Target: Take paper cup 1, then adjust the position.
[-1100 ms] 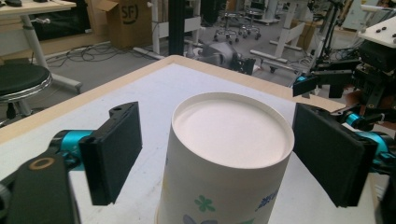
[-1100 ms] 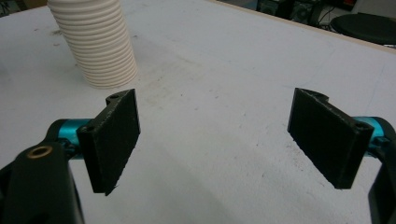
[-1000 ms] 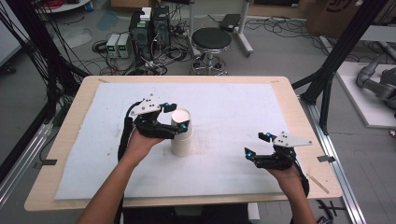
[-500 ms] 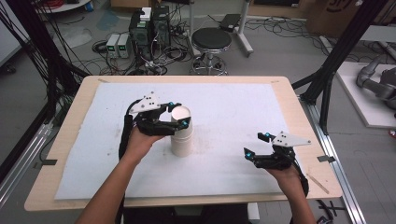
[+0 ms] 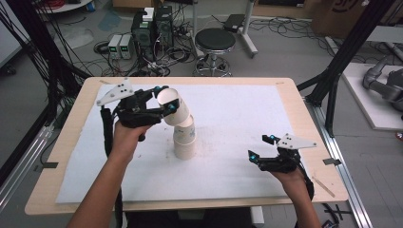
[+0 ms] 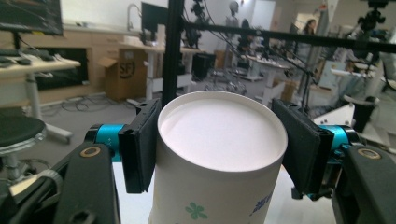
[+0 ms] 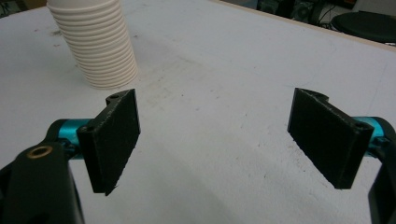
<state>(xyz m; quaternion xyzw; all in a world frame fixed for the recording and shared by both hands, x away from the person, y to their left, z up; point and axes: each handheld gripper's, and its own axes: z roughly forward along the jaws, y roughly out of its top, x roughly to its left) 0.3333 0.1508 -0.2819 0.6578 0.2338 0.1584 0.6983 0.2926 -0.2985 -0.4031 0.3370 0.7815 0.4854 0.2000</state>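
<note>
A white paper cup with small printed marks leans to the left above a stack of white cups at the middle of the white sheet. My left gripper is shut on this cup just under its rim. Its jaws have just been closing on it. In the left gripper view both black pads press the sides of the cup. Its lower end sits at the top of the stack. My right gripper hovers low at the front right, open, with nothing between its jaws. The ribbed stack stands ahead of it to the left.
A white sheet covers most of the wooden table. A black stool and boxes of electronics with cables stand on the floor beyond the far edge. Black frame posts rise at both sides.
My left gripper shut on the top cup of the stack, then rose and moved left, tipping the cup over. The right gripper has stayed where it was.
</note>
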